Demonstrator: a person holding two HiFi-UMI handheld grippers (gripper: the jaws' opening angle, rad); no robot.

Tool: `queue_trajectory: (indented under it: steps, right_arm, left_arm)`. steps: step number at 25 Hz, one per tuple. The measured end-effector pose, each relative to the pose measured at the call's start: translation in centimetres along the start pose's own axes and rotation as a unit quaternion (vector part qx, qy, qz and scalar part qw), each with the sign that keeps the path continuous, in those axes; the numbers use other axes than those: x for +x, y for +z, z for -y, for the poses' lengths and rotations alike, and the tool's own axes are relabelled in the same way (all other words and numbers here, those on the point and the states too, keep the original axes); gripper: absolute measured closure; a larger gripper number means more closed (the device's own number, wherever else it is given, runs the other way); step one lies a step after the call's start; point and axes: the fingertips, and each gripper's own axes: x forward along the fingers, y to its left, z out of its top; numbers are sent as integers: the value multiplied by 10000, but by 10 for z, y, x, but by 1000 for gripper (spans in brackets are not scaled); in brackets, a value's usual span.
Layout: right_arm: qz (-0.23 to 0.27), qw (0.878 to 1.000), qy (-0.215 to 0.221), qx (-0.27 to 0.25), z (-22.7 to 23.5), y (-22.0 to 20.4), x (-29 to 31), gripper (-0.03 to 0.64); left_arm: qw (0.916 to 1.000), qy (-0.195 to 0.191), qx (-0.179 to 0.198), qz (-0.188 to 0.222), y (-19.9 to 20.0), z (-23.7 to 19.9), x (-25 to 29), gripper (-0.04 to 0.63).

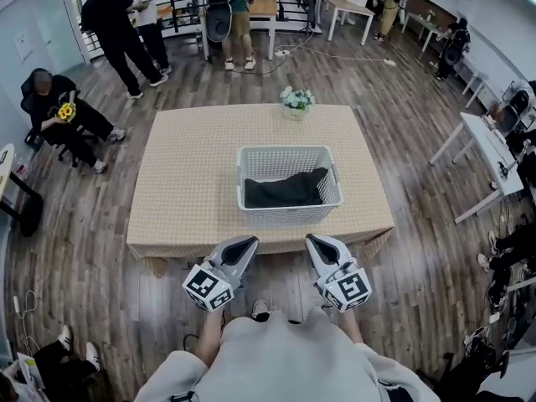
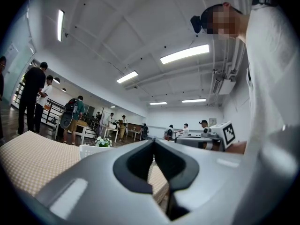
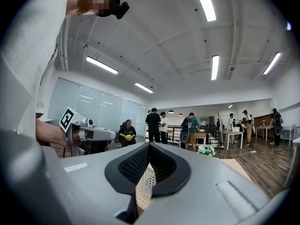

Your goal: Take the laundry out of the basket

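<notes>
With jaws pressed together, empty, on left gripper (image 1: 248, 242) and right gripper (image 1: 312, 240), could shove the basket (image 1: 289, 214) along the desk (image 1: 191, 182) (toward the flowers (image 1: 296, 99)) without catching the laundry (image 1: 285, 189).

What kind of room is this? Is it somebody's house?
Probably not a house. It looks like a big shared workroom or office: white desks stand along the far side, several people stand about, and long strip lights cross the ceiling. A laundry basket sits on a covered table.
</notes>
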Motion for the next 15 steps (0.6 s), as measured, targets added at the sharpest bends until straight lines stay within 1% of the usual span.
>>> queue_trajectory:
  steps: [3, 7, 15]
  right_arm:
    - [-21, 9999, -114, 28, 3, -1, 10, 618]
    - [-83, 9997, -236, 56, 7, -1, 13, 618]
    - [-115, 9992, -352, 112, 21, -6, 16, 618]
  left_arm:
    - [9999, -125, -3, -34, 2, -12, 7, 584]
    - [9996, -272, -99, -63, 1, -18, 14, 584]
    - [9992, -335, -149, -139, -6, -25, 27, 584]
